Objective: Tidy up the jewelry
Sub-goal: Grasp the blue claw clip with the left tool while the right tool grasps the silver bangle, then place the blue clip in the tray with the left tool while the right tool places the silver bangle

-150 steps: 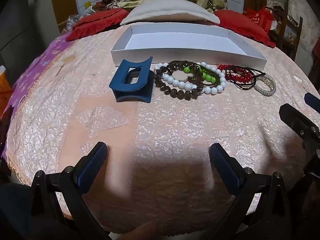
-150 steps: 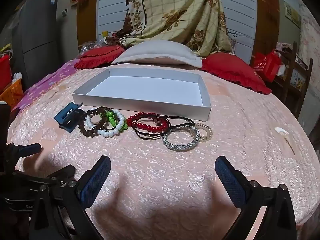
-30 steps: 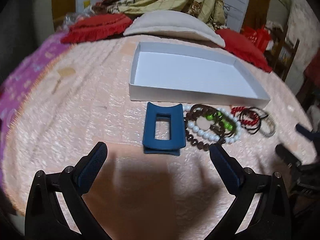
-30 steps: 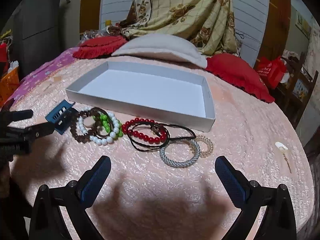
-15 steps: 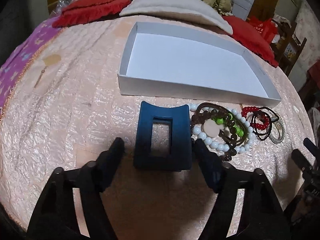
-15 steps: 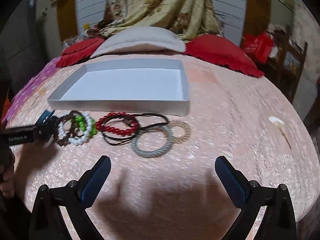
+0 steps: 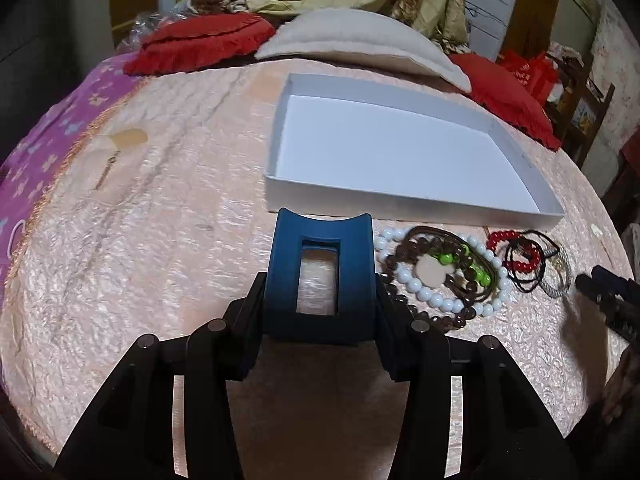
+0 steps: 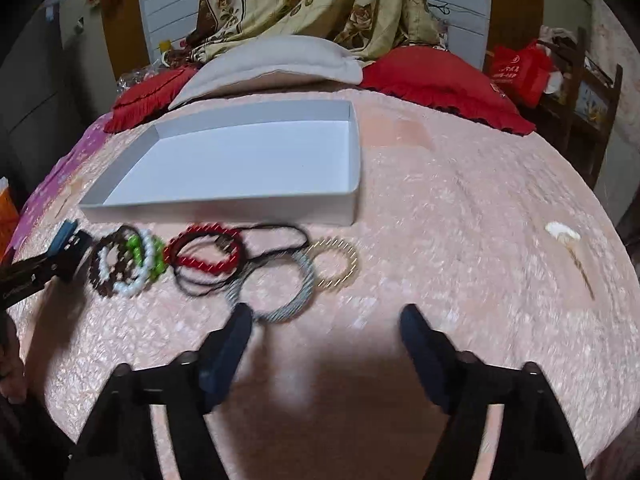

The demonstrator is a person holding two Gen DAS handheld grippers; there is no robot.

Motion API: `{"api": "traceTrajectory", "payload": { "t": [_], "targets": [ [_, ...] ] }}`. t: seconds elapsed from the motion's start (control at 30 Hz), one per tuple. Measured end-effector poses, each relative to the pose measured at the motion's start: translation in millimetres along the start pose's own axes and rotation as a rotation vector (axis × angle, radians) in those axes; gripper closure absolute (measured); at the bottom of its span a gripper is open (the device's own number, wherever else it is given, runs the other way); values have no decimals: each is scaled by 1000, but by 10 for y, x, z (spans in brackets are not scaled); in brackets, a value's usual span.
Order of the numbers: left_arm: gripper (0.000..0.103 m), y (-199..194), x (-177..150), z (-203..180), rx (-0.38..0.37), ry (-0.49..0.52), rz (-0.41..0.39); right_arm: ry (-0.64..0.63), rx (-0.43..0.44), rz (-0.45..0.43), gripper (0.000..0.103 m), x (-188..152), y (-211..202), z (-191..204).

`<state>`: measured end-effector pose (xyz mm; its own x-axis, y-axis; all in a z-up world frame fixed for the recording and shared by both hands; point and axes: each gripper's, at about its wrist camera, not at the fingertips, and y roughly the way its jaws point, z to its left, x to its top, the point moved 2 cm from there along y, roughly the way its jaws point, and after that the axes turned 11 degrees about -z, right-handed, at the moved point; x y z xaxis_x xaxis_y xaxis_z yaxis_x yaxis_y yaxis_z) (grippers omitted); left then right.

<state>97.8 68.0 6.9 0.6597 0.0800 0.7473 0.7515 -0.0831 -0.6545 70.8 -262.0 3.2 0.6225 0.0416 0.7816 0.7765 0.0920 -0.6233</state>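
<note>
While the white box [image 7: 400, 152] lies empty, we grip the blue hair claw [image 7: 320, 276] in our left gripper [image 7: 320, 312]; our right gripper [image 8: 326, 320] gapes empty by the silver bangle [image 8: 276, 288]; the bracelets [image 8: 128, 264] await.

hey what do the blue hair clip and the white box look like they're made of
The blue hair clip, held in the shut left gripper, looks like matte moulded plastic: even colour, smooth curved faces, a clean rectangular cutout, no shine. The white box looks like thin cardboard or paperboard: flat matte walls, sharp folded corners. Neither can be confirmed by sight alone.
</note>
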Motion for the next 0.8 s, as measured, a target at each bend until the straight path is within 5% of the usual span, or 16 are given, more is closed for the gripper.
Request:
{"api": "traceTrajectory", "payload": {
  "t": [0.23, 0.57, 0.73, 0.8],
  "targets": [
    [57, 41, -18, -24, -17, -6, 21, 67, 88, 35, 59, 44, 197, -78],
    [57, 18, -15, -40, -12, 1, 5, 49, 98, 64, 63, 55, 373, 154],
    [57, 40, -26, -46, 3, 6, 4, 35, 58, 58, 94, 79, 409, 156],
    [57, 41, -36, -59, 6, 12, 3, 27, 61, 57, 96, 73, 397, 151]
  ]
}}
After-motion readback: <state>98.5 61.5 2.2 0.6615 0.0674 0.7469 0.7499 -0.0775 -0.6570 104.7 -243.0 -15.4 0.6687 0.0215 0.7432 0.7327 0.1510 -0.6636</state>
